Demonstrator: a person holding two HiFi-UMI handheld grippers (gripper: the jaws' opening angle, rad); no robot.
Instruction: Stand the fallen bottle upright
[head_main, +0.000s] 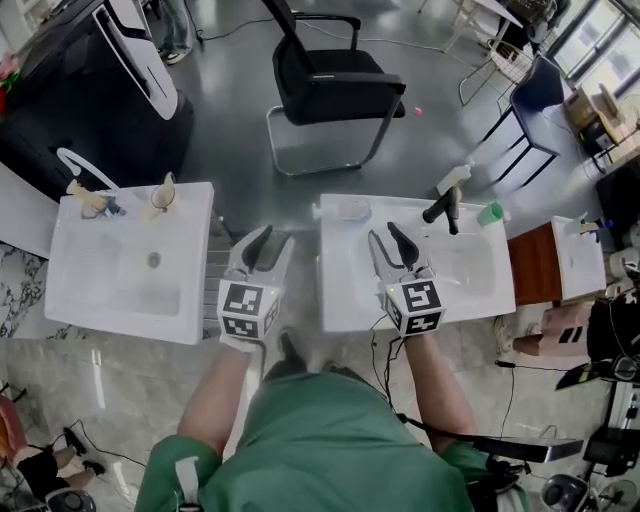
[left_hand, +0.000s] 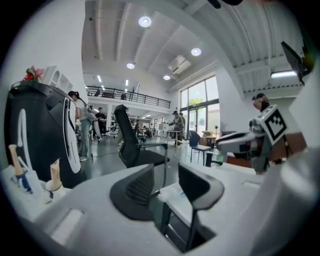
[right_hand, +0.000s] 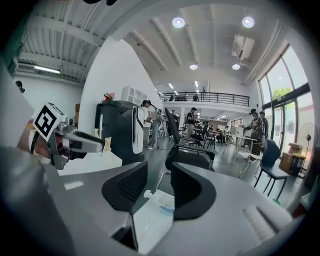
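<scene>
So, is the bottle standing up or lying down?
Lying down. The bottle lies flat on its side on the sink rim, its cap pointing sideways.

A black chair (head_main: 335, 85) stands on glossy grey floor (head_main: 230, 120).

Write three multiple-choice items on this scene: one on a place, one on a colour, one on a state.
1. Where does the clear bottle lie?
A) on the back rim of the right sink
B) on the floor
C) in the left sink's bowl

2. What colour is the office chair?
A) white
B) black
C) green

3. How does the right gripper stand?
A) shut on the bottle
B) shut, empty
C) open, empty

Answers:
1 A: it lies on its side at that sink's far left corner.
2 B: its seat and back are black.
3 C: its jaws stand apart, with the bottle farther off.
</scene>
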